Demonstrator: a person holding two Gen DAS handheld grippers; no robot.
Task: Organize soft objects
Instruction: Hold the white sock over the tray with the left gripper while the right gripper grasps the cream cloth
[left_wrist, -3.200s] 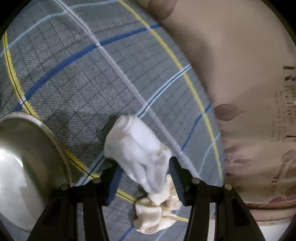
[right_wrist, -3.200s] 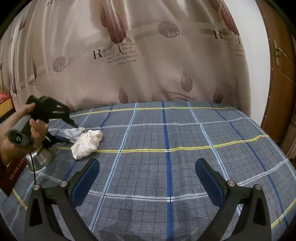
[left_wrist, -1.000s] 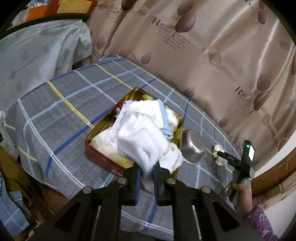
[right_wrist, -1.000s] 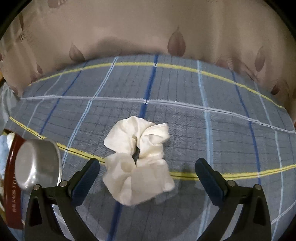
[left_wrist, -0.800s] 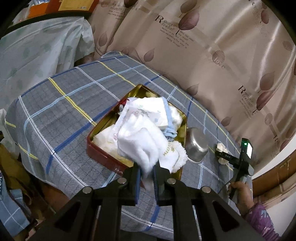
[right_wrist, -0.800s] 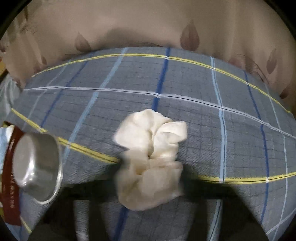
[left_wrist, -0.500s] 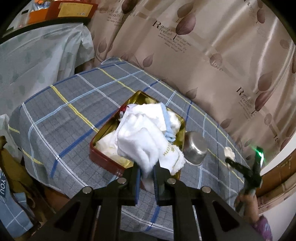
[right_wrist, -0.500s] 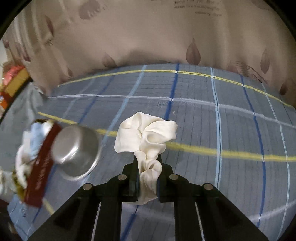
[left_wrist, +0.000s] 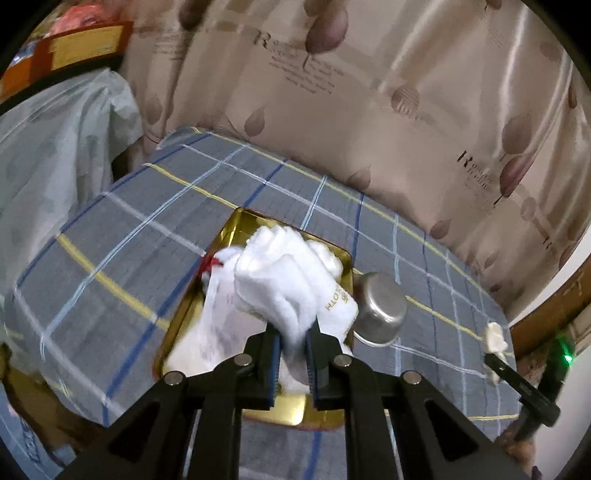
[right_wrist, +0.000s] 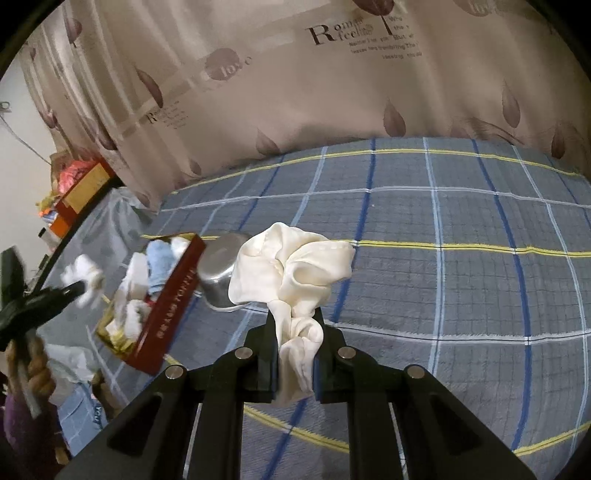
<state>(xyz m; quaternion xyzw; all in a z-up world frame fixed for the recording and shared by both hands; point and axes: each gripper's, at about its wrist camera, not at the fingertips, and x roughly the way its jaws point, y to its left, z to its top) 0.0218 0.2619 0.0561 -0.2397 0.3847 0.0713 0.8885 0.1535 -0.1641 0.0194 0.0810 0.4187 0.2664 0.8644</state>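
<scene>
Fingers on both grippers are pinched nearly together, each w/ cloth bunched between the pads. Left gripper (left_wrist: 293, 360) has hold of a white sock (left_wrist: 280, 288) by its lower end, the rest flopping fwd above the gold-lined tin (left_wrist: 192, 306), which already has other white and pale blue soft items piled in it. Right gripper (right_wrist: 295, 360) grips a cream scrunchie (right_wrist: 291, 269) by one fold, its ruffles fanning out above the fingers, clear of the plaid tabletop (right_wrist: 461, 295). Steel bowl (right_wrist: 218, 273) sits just beside the tin's red wall (right_wrist: 173, 295), btwn it and the scrunchie in the right wrist view. Handling, as I judge it: both pieces are v. light, limp, nothing fragile; satin-like scrunchie fabric prob. slippery, so a deep pinch on a thick gathered bit beats an edge hold. Sock is fluffy and grippy but sags, so it'll drape wherever it's let go; lower it well inside the tin walls before opening or it may hang over the rim.
</scene>
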